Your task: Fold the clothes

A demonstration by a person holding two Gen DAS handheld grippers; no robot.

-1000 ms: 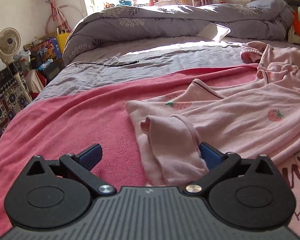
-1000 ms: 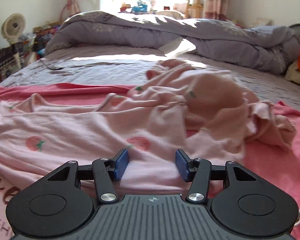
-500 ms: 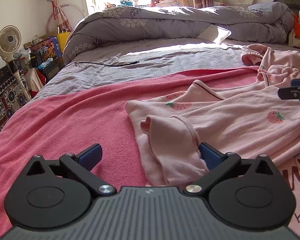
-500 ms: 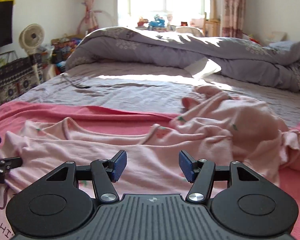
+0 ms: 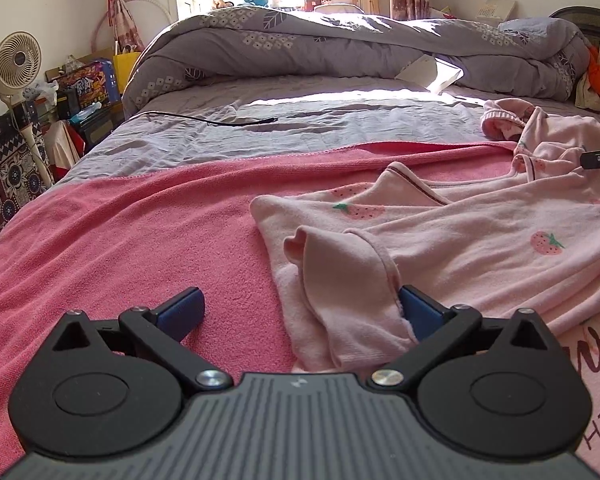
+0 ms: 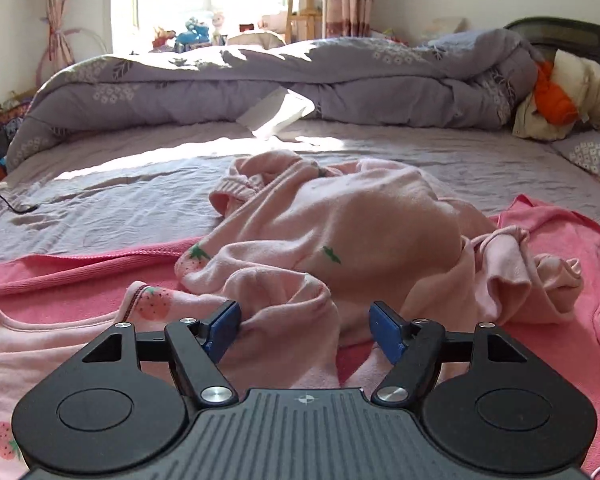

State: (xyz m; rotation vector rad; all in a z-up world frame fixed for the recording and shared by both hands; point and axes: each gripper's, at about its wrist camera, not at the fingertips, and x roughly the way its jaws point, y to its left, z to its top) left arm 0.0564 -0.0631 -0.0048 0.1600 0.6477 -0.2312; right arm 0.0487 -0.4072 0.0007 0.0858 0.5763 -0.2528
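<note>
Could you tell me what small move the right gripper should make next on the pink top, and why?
Probably close the right gripper: its fingers are open on either side of a bunched fold of the pink strawberry top, which lies crumpled on the pink blanket. The left gripper is open too, with the sleeve between its fingers.

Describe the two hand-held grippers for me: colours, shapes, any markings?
The left hand-held gripper and right hand-held gripper look identical: a grey ribbed centre body with a small white logo, two rounded black housings with disc insets, black linkage arms on silver pivot screws, and blue finger pads. No cables or sleeves show.
</note>
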